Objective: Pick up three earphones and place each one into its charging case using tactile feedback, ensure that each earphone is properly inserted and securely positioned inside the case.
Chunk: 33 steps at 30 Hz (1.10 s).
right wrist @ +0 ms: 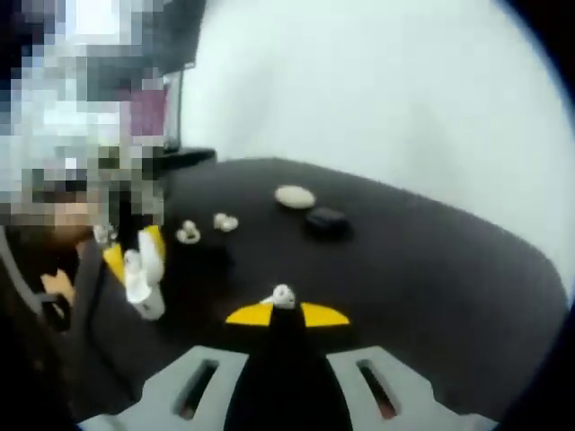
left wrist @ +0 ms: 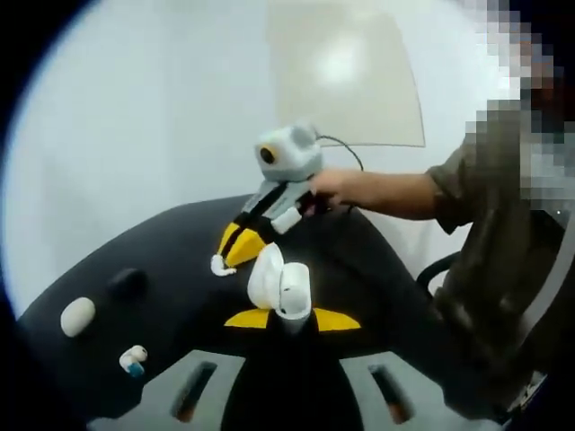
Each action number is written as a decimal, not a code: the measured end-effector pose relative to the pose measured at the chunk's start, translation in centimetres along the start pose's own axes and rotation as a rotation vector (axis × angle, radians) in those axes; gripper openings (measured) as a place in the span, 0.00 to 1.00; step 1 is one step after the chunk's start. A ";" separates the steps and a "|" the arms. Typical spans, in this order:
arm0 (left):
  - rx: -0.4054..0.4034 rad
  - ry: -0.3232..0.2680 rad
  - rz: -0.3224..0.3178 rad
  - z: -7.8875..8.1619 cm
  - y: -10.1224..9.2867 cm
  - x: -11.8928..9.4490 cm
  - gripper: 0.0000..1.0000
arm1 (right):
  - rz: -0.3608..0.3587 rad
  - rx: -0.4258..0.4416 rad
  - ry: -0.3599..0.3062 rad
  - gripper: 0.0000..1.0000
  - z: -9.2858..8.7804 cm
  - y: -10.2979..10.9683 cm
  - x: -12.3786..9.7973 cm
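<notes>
My left gripper point(left wrist: 289, 319) is shut on a white charging case point(left wrist: 278, 285) that stands open with its lid up. My right gripper point(left wrist: 235, 247), held by a hand, hovers just beyond and left of that case, shut on a white earphone point(left wrist: 218, 265). In the right gripper view the same earphone point(right wrist: 282, 296) sits pinched between the yellow tips of my right gripper point(right wrist: 286, 314). The left gripper point(right wrist: 135, 260) with its white case point(right wrist: 144, 289) appears at the left there. Two loose earphones point(right wrist: 225, 222) point(right wrist: 188, 233) lie on the black table point(right wrist: 431, 287).
A closed white oval case point(left wrist: 78, 316) point(right wrist: 295, 196) and a black case point(left wrist: 126, 280) point(right wrist: 326, 220) rest on the table's far side. One white earphone with a blue tip point(left wrist: 134, 359) lies near the table's rounded edge. A person sits at the right point(left wrist: 503, 224).
</notes>
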State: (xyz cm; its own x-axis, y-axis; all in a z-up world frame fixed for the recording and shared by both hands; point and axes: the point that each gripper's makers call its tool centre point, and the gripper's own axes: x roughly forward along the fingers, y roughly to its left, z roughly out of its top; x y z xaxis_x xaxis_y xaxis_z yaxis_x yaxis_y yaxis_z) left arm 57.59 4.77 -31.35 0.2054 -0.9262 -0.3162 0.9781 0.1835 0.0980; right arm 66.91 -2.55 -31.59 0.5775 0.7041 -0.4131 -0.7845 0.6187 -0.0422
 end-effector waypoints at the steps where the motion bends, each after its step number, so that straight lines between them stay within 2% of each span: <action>1: -0.001 0.000 0.000 0.0 0.0 0.0 0.13 | -0.002 -0.005 0.000 0.10 0.1 -0.1 0.1; 8: -0.003 -0.002 -0.002 0.0 0.0 0.1 0.13 | 0.043 -0.041 -0.009 0.10 1.0 1.2 1.1; 11: -0.004 -0.003 -0.003 0.1 0.0 0.1 0.13 | 0.081 -0.084 0.017 0.10 0.9 2.1 1.9; 14: -0.006 -0.003 -0.004 0.1 -0.1 0.1 0.13 | 0.080 -0.087 0.010 0.10 1.3 1.6 1.5; 16: -0.006 -0.004 -0.004 0.1 -0.1 0.1 0.13 | 0.108 0.009 -0.071 0.10 2.8 1.3 1.0; 18: -0.007 -0.004 -0.006 0.1 -0.1 0.1 0.13 | 0.143 0.088 -0.096 0.13 3.2 1.1 0.7; 20: -0.008 -0.004 -0.006 0.1 -0.1 0.1 0.13 | 0.163 0.111 -0.083 0.16 2.7 0.8 0.9; 24: -0.008 -0.005 -0.007 0.2 -0.1 0.1 0.13 | 0.227 0.147 -0.036 0.16 1.3 1.3 1.7; 27: -0.005 -0.005 -0.008 0.2 -0.2 0.1 0.13 | 0.283 0.245 -0.030 0.16 1.0 2.0 2.2; 29: -0.004 -0.005 -0.009 0.2 -0.2 0.1 0.13 | 0.292 0.252 -0.022 0.16 1.0 1.9 2.6; 32: -0.005 -0.006 -0.011 0.2 -0.2 0.1 0.13 | 0.317 0.332 -0.025 0.15 1.2 2.3 3.2; 33: -0.004 -0.006 -0.011 0.2 -0.2 0.1 0.13 | 0.319 0.320 -0.026 0.14 1.2 2.3 3.3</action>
State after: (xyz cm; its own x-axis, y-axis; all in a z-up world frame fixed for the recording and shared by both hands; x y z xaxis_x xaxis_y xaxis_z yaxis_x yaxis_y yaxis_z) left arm 57.42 4.55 -31.22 0.1943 -0.9301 -0.3117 0.9805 0.1744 0.0908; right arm 67.28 1.55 -31.97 0.3268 0.8830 -0.3369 -0.8174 0.4430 0.3683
